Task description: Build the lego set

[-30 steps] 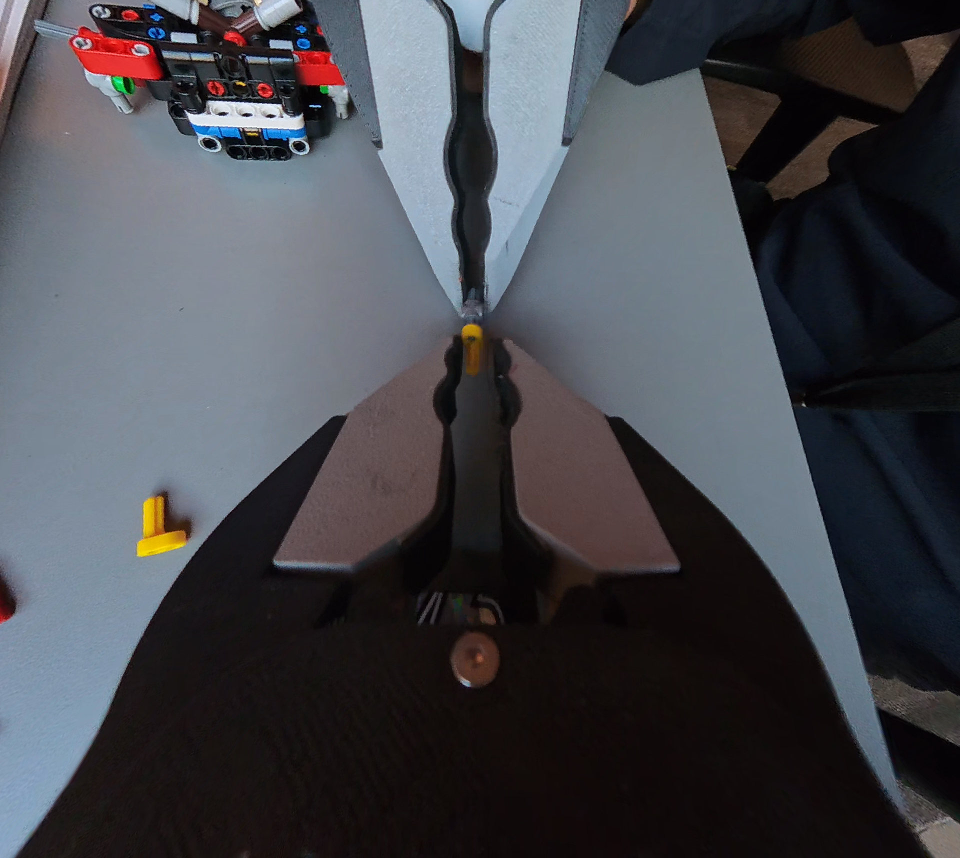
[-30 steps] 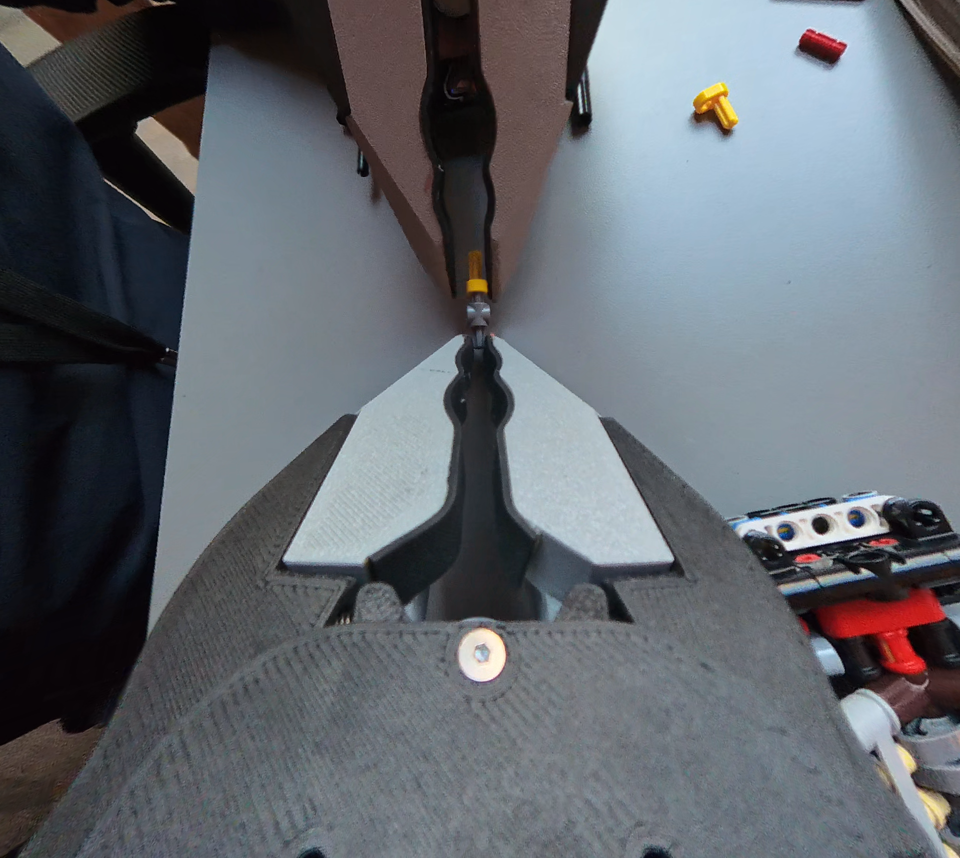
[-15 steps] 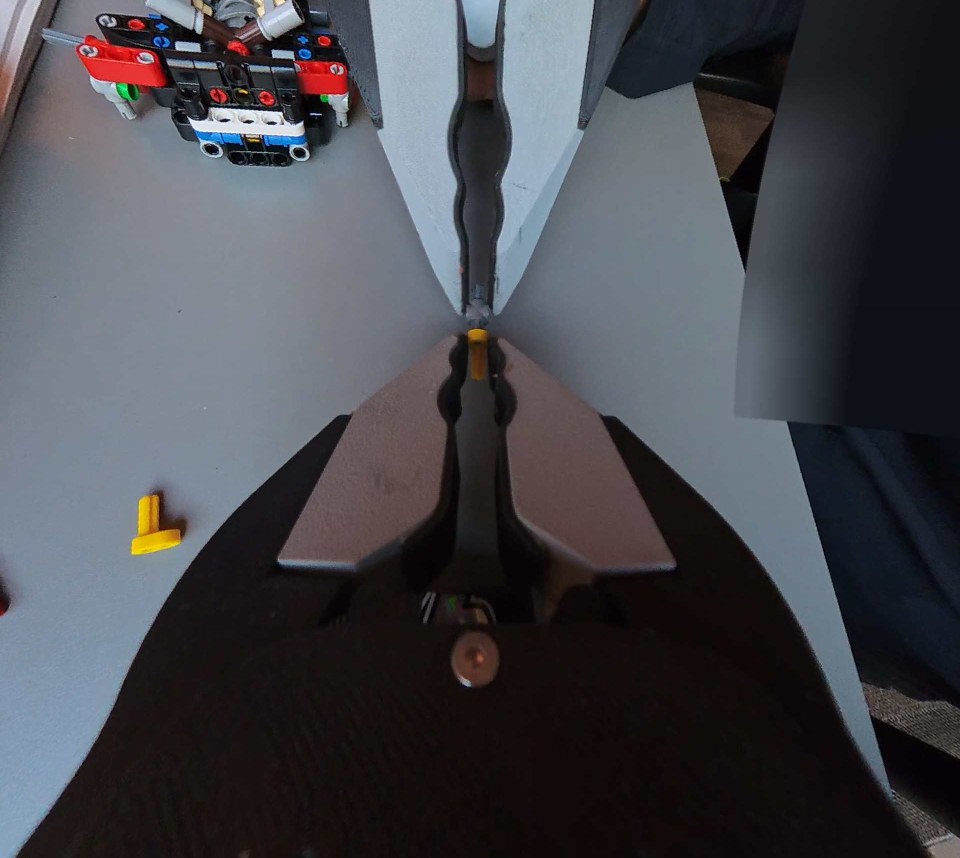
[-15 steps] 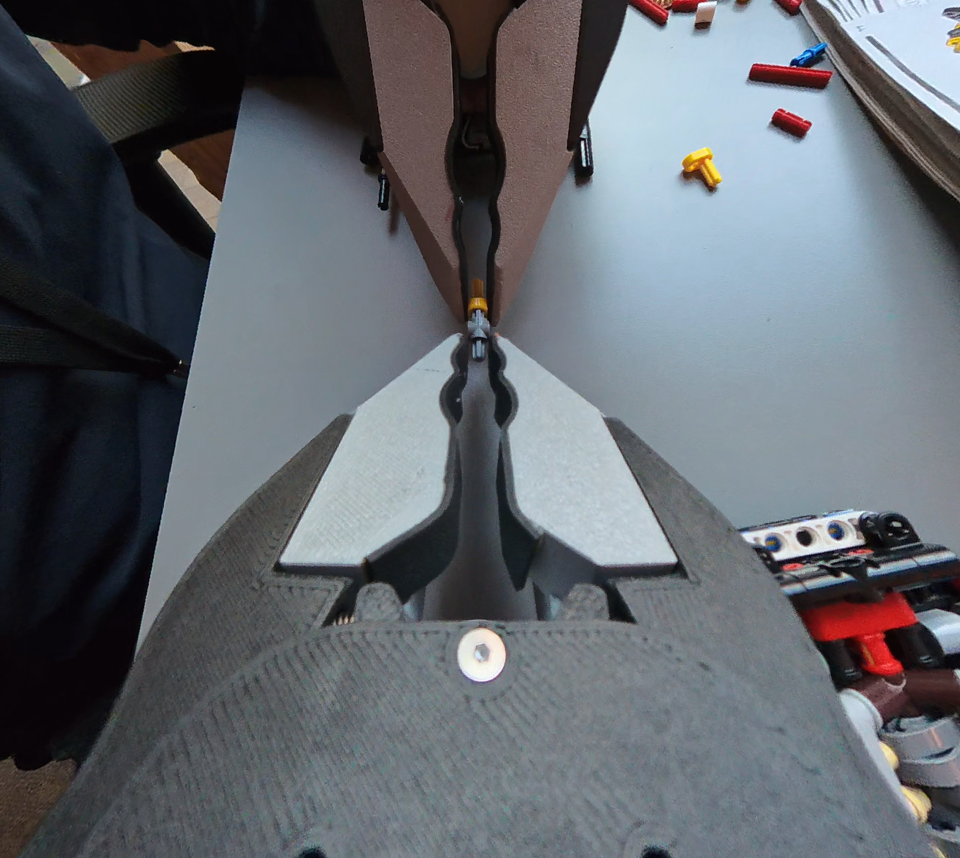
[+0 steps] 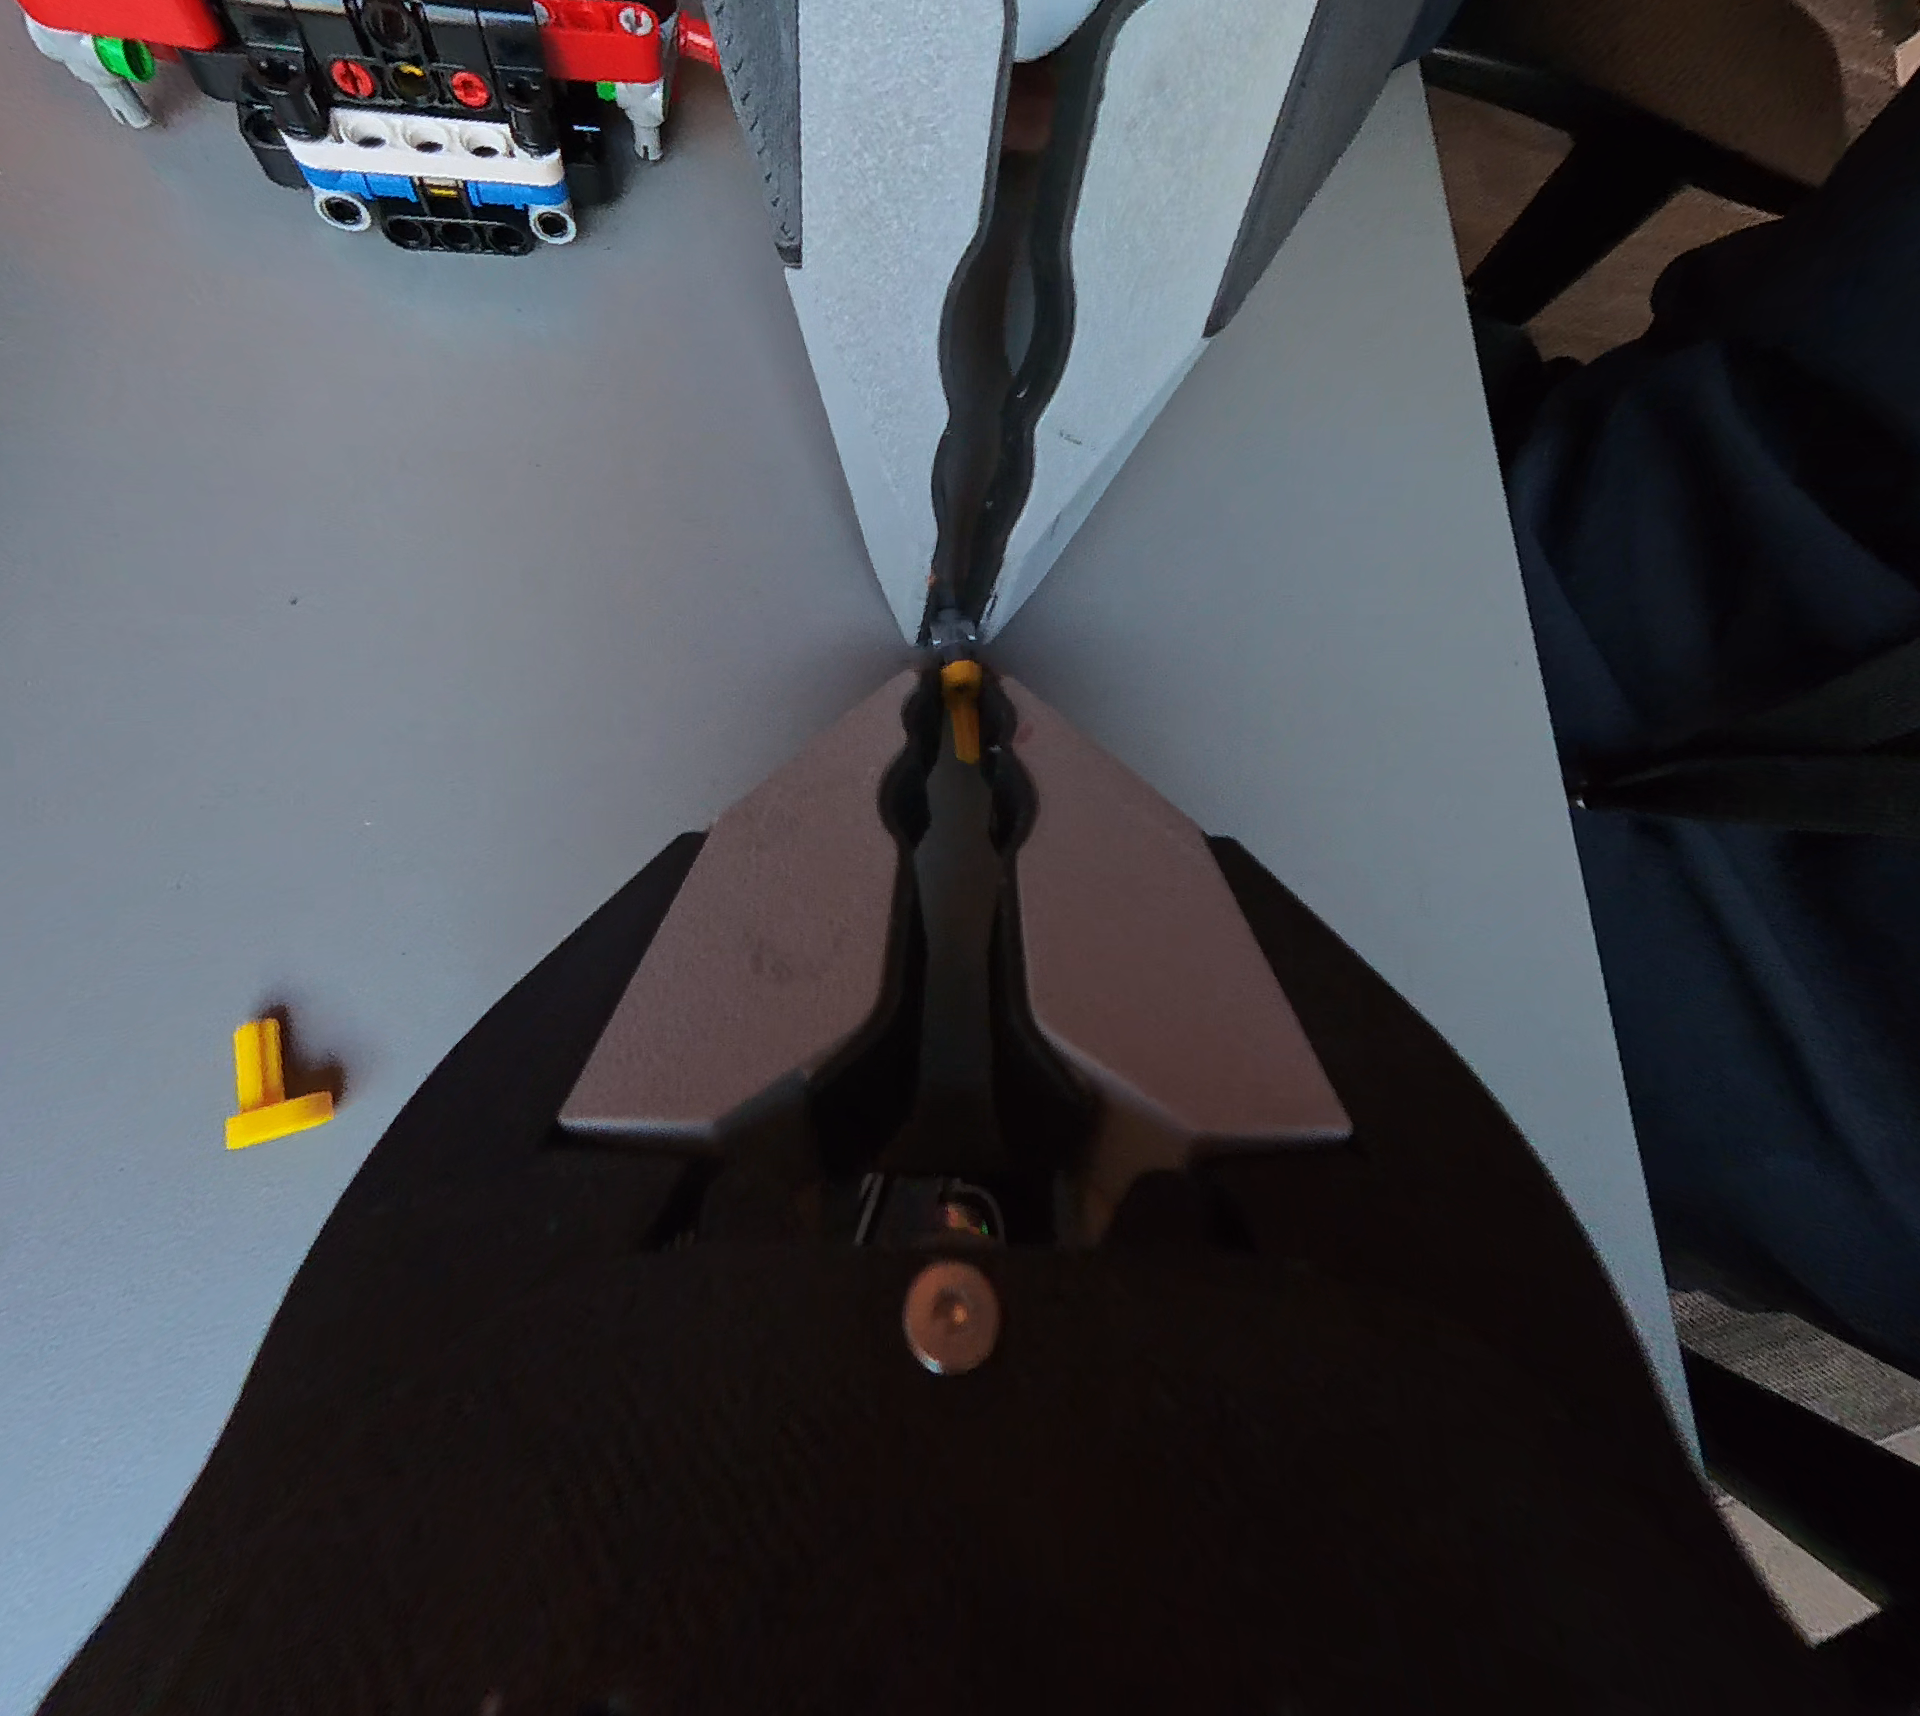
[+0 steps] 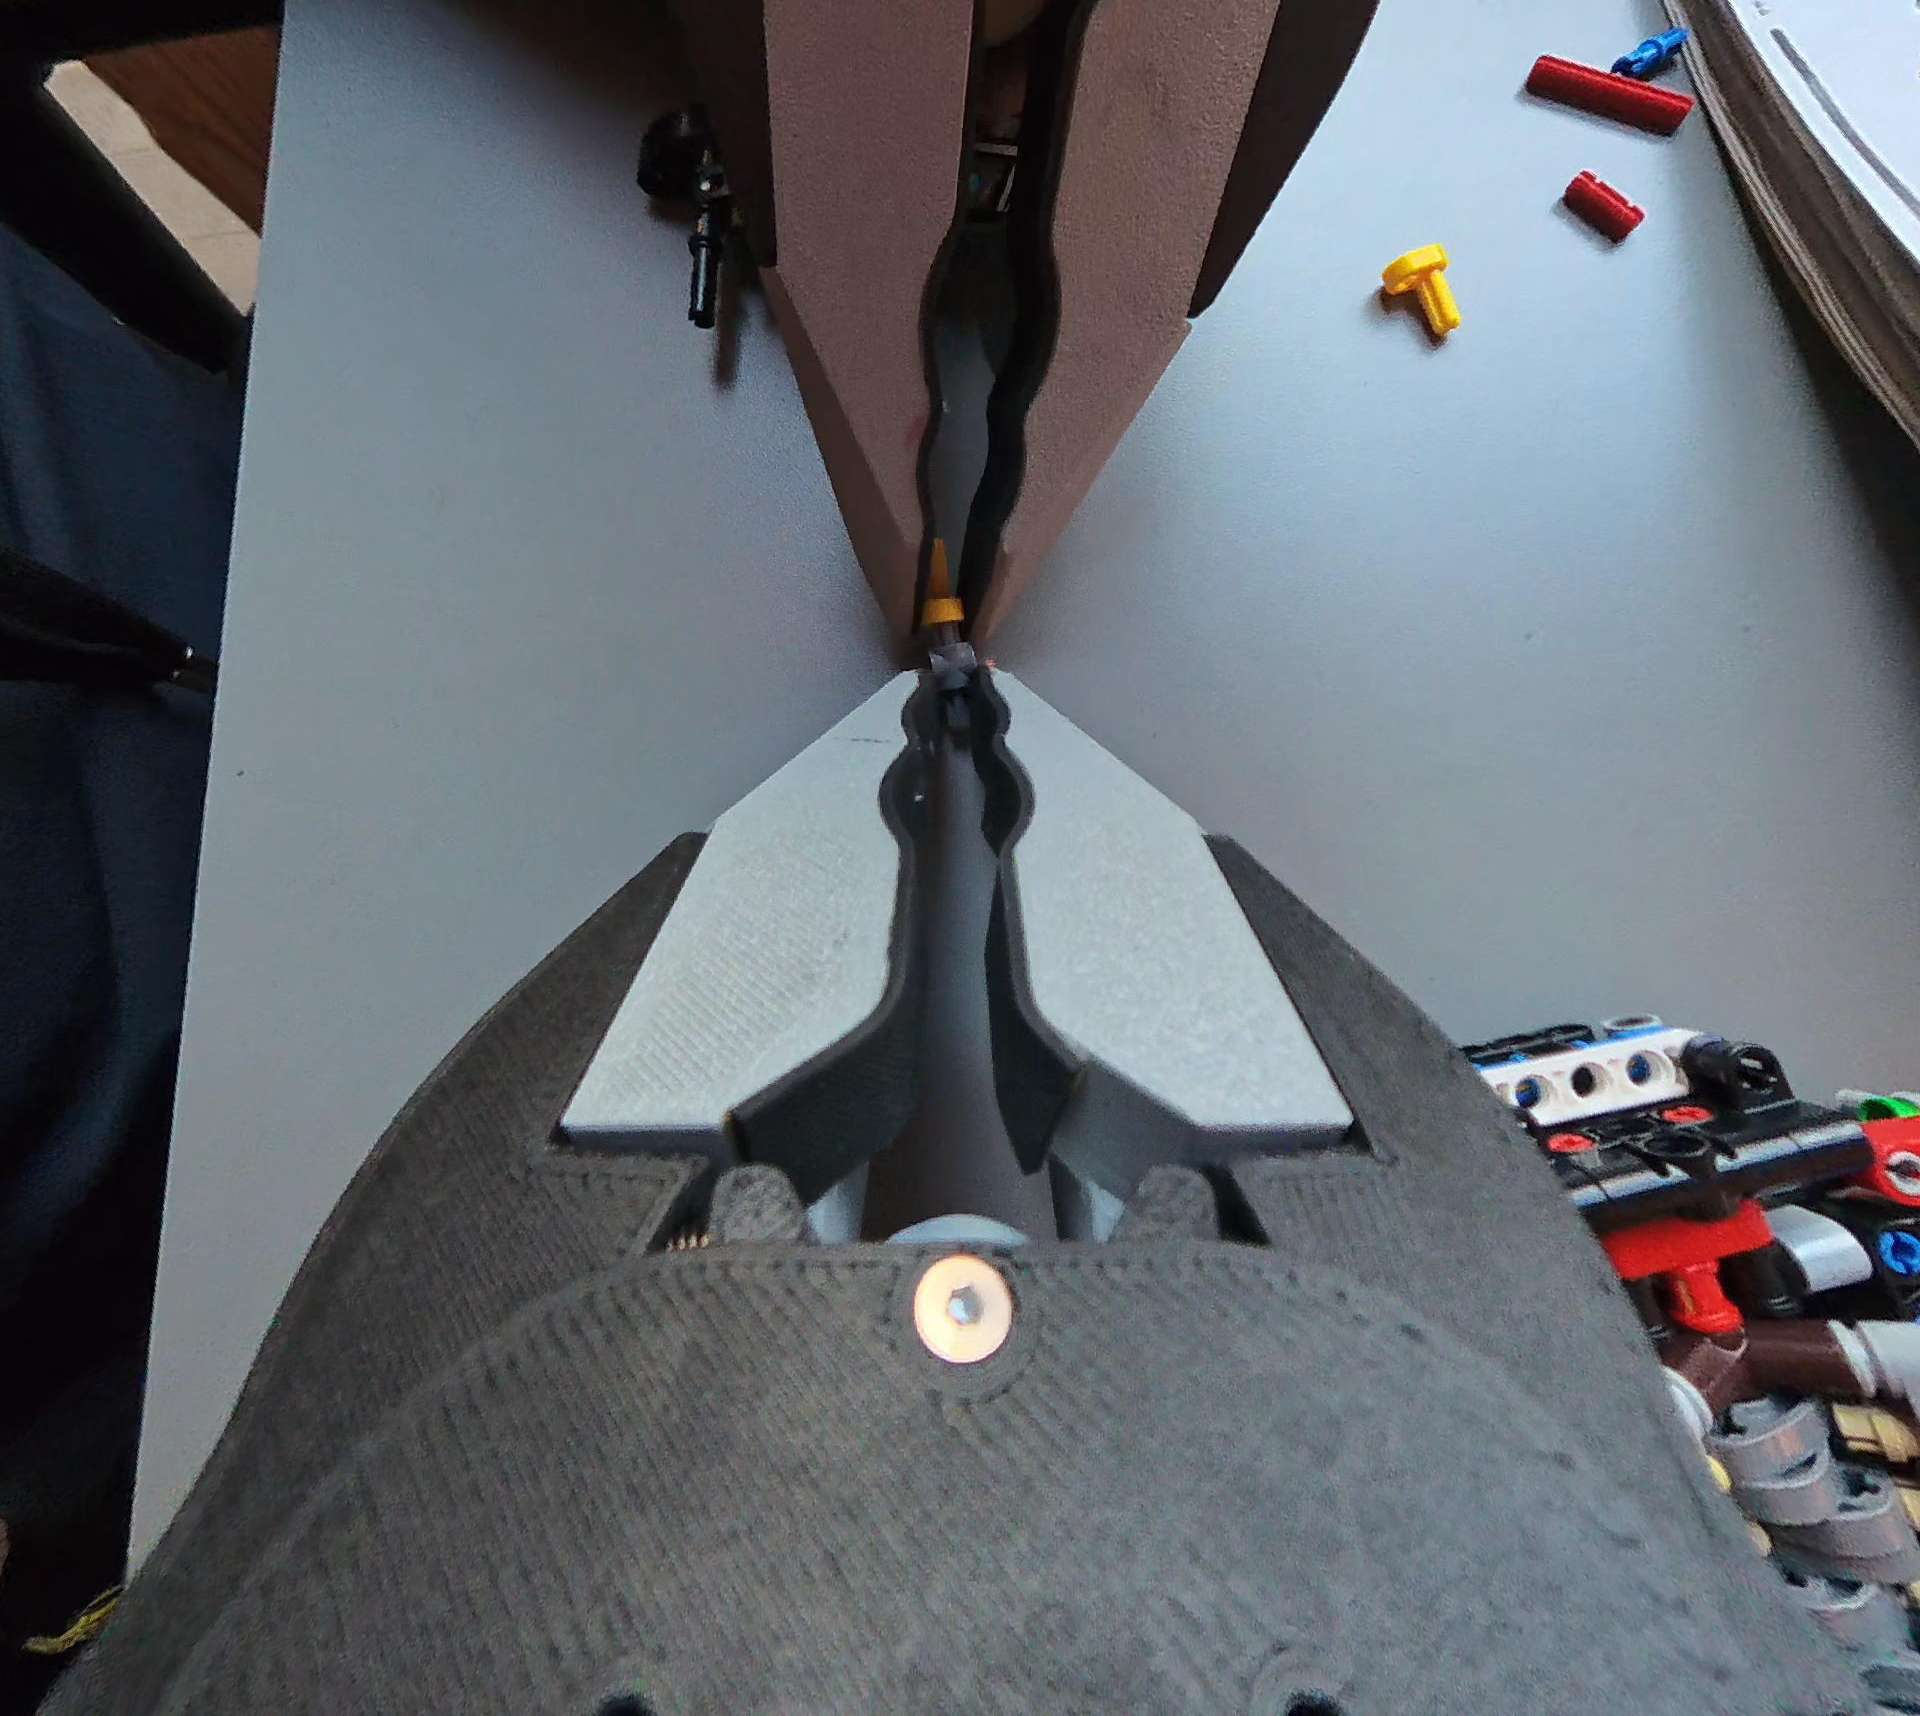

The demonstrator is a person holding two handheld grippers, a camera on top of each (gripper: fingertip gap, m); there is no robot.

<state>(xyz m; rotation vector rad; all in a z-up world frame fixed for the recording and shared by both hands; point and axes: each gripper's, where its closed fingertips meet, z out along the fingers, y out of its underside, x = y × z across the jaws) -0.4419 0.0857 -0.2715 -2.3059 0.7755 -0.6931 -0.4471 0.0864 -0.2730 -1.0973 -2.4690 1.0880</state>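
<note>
Your left hand-held gripper (image 5: 961, 690) is clamped on a yellow pin (image 5: 961, 710) whose long axis points to 12 o'clock; tip to tip beyond it, your right hand-held gripper (image 5: 956, 617) pinches a grey connector (image 5: 954, 630) above the tabletop (image 5: 468, 575).

Right hand-held gripper (image 6: 954, 692) pinching grey connector (image 6: 952, 660), opposite yellow pin (image 6: 938, 596)

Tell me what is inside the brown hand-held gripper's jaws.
A small yellow pin sits clamped between the brown fingers of the left hand-held gripper, its collar at the tips, meeting a small grey piece. Its contact with the pads is covered.
</note>
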